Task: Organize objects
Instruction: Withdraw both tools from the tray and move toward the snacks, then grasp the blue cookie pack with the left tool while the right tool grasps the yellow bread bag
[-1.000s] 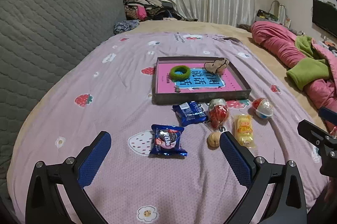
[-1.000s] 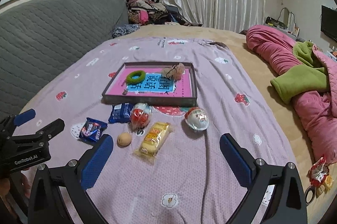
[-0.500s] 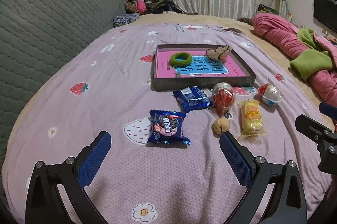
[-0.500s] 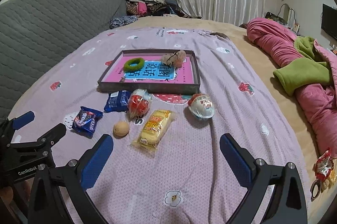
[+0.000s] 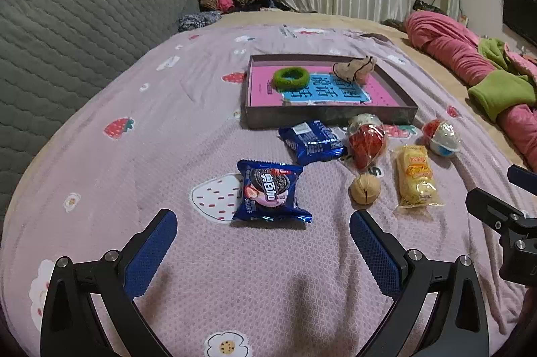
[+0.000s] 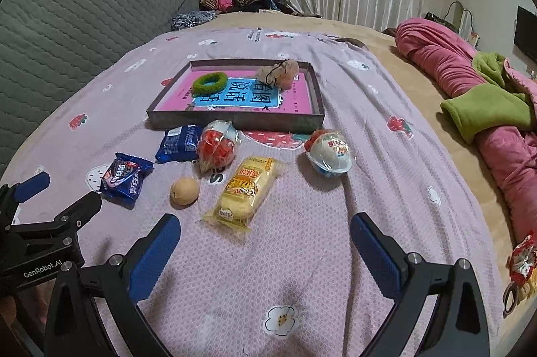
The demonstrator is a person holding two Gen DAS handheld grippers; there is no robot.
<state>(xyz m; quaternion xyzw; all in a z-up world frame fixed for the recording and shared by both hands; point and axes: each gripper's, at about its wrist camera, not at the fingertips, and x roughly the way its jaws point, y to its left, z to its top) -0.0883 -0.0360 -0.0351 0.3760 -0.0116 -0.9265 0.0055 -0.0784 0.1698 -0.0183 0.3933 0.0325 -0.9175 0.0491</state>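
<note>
A shallow dark tray (image 5: 330, 116) (image 6: 235, 121) with a pink and blue card inside holds a green ring (image 5: 290, 78) (image 6: 209, 83) and a tan plush toy (image 5: 355, 69) (image 6: 278, 73). In front of it on the bed lie two blue cookie packs (image 5: 270, 194) (image 5: 312, 141), a red snack bag (image 5: 365, 140) (image 6: 216, 147), a walnut (image 5: 365, 189) (image 6: 184, 192), a yellow cake pack (image 5: 415, 175) (image 6: 246, 191) and a toy egg (image 5: 442, 137) (image 6: 330, 152). My left gripper (image 5: 263, 251) is open and empty just short of the near cookie pack. My right gripper (image 6: 265, 251) is open and empty, near the yellow pack.
A lilac strawberry-print sheet (image 5: 134, 155) covers the bed. A grey quilted headboard (image 5: 67, 38) runs along the left. Pink and green bedding (image 6: 486, 108) lies at the right. A small keychain toy (image 6: 518, 269) sits at the bed's right edge.
Both grippers have moved forward toward the snacks, which now look larger and closer. Both stay open. Nothing on the bed has moved.
</note>
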